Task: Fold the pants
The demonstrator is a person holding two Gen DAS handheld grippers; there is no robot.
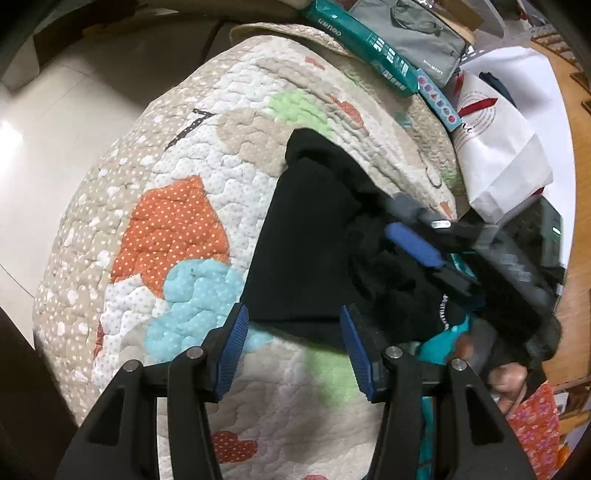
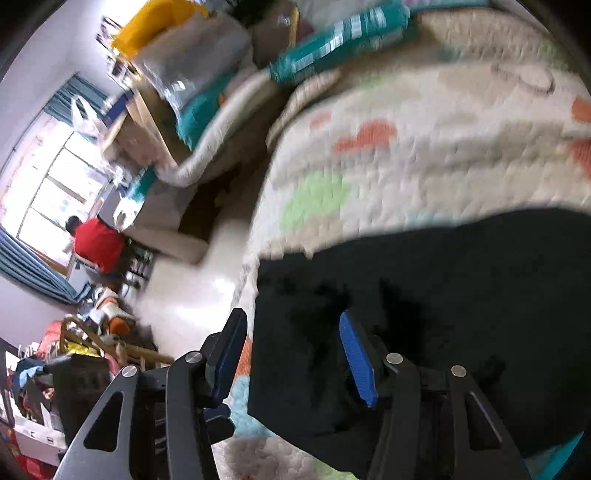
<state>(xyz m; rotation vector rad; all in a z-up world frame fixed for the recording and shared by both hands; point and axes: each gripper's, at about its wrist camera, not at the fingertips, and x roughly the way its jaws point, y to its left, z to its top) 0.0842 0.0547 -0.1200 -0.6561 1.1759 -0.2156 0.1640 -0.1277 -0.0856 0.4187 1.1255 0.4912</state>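
Black pants lie folded on a quilted patchwork bedspread; they fill the lower right of the right wrist view. My left gripper is open, hovering just before the pants' near edge. My right gripper is open over the pants' edge, its right finger above the cloth. The right gripper also shows in the left wrist view, blurred, over the bunched right side of the pants.
Teal packs, a grey bag and a white paper bag crowd the bed's far side. A shiny pale floor lies left of the bed. A person in red sits by a window.
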